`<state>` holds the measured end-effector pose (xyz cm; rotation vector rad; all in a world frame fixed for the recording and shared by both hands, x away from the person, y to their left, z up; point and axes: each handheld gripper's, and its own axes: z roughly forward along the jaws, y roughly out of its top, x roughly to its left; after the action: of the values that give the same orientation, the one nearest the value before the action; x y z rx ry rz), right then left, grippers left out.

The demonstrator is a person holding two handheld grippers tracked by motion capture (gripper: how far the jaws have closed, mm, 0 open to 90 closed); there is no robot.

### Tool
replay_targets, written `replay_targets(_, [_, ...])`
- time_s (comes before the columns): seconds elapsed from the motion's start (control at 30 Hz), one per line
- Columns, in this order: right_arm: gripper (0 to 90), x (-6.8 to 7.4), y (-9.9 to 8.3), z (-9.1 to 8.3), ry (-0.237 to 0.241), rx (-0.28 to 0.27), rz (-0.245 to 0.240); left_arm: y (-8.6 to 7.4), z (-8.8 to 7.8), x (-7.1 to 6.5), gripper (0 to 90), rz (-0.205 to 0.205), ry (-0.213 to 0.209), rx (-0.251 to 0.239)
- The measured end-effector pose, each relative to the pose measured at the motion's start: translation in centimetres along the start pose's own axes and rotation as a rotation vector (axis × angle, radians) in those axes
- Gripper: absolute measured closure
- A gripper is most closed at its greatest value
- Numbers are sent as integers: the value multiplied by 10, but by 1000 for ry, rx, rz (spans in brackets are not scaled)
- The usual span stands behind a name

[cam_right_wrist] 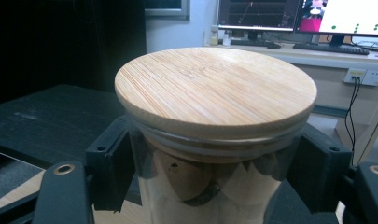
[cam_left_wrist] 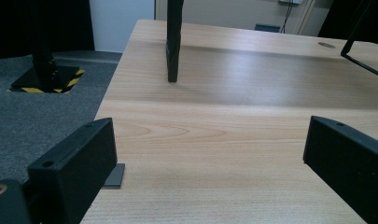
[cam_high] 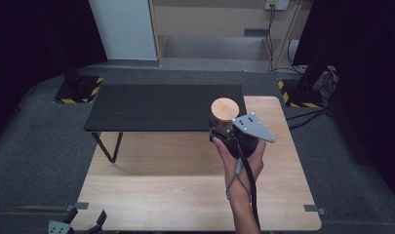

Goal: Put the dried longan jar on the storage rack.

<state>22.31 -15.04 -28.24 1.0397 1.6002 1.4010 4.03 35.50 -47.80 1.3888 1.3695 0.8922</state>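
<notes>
Aloft, lidded jar (cam_right_wrist: 214, 140) (upright) between right gripper's (cam_right_wrist: 214, 186) fingers (cam_right_wrist: 107, 163).

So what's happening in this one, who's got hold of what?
A person's right gripper is shut on a clear glass jar with a round bamboo lid, holding it upright above the light wooden table, near the front edge of the low black table that stands on it. Its jaws clamp the jar's sides just under the lid, which is on. The left gripper sits with its jaws open and nothing between them, at the near left corner of the wooden table.
</notes>
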Motion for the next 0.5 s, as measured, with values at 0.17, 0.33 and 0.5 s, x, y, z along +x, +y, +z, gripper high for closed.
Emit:
replay_targets(0.17, [259, -6, 2, 13, -5, 23, 11, 0, 2, 1, 14, 0, 0, 4])
replay_targets(0.33, [259, -12, 5, 28, -15, 49, 9, 1, 4, 2, 14, -2, 0, 7])
replay_targets(0.5, [259, -16, 6, 44, -27, 78, 9, 1, 6, 3, 15, -5, 0, 10])
